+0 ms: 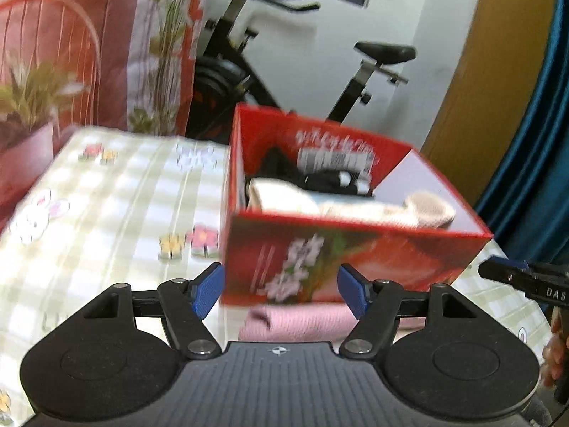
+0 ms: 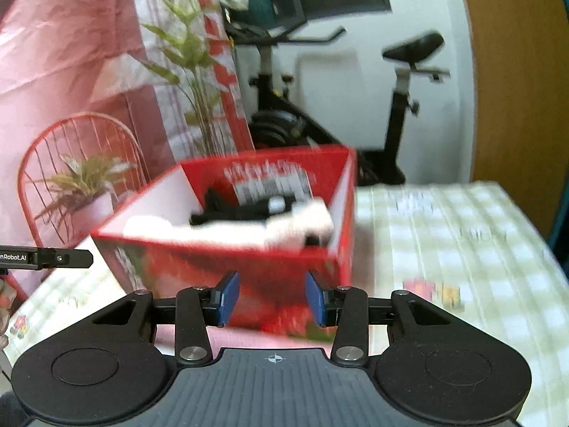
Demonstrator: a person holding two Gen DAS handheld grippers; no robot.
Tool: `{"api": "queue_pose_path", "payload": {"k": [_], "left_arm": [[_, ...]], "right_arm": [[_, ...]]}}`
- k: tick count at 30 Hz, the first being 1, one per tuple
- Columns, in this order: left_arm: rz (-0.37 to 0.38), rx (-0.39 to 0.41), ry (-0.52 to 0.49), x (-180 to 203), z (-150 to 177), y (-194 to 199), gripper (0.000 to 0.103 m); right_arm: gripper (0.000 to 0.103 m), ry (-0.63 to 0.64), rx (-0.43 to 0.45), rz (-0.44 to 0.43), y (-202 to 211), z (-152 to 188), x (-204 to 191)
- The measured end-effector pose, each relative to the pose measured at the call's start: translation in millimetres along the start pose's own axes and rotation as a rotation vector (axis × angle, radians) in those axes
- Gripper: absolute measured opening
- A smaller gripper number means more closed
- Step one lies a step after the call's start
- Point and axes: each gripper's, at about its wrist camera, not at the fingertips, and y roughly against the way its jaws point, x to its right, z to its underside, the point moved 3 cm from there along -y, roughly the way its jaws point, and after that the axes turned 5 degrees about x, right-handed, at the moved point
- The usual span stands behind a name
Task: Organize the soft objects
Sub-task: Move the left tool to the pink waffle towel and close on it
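A red cardboard box (image 1: 355, 249) stands on the checked tablecloth and holds cream and black soft items (image 1: 341, 206). It also shows in the right wrist view (image 2: 220, 267), with white and black soft items (image 2: 284, 220) inside. A pink folded cloth (image 1: 298, 320) lies on the table just in front of the box, between the fingers of my left gripper (image 1: 281, 291), which is open and empty. My right gripper (image 2: 272, 299) is open and empty, close to the box's front wall, with a strip of the pink cloth (image 2: 249, 338) below it.
The table (image 1: 106, 213) has a green checked cloth with flower prints. A potted plant (image 1: 28, 114) and a red wire chair (image 2: 71, 149) stand at the left. An exercise bike (image 1: 320, 71) stands behind the table. The right gripper's tip (image 1: 526, 281) shows at the right edge.
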Motion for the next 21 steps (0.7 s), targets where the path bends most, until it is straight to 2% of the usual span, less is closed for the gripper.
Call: {"api": "queue_pose_path", "payload": {"k": [7,13,16,21], "left_arm": [[-0.04,-0.08,0.082,-2,18,-39,0.072],[-0.022,-0.134,0.118,2,37,-58,0.072],[-0.01,-0.151,0.131,2,45,-61,0.072],[0.02,-0.17,0.118,4,54,-61,0.066]], "right_arm": [[0.044,-0.081,-0.04,0.101,-20,27,19],[0.049,-0.074,-0.096,0.105,-40,43,19],[0.056,-0.082,-0.126,0.1,-46,52,18],[0.059,-0.079,-0.16,0.103,-50,66,18]]}}
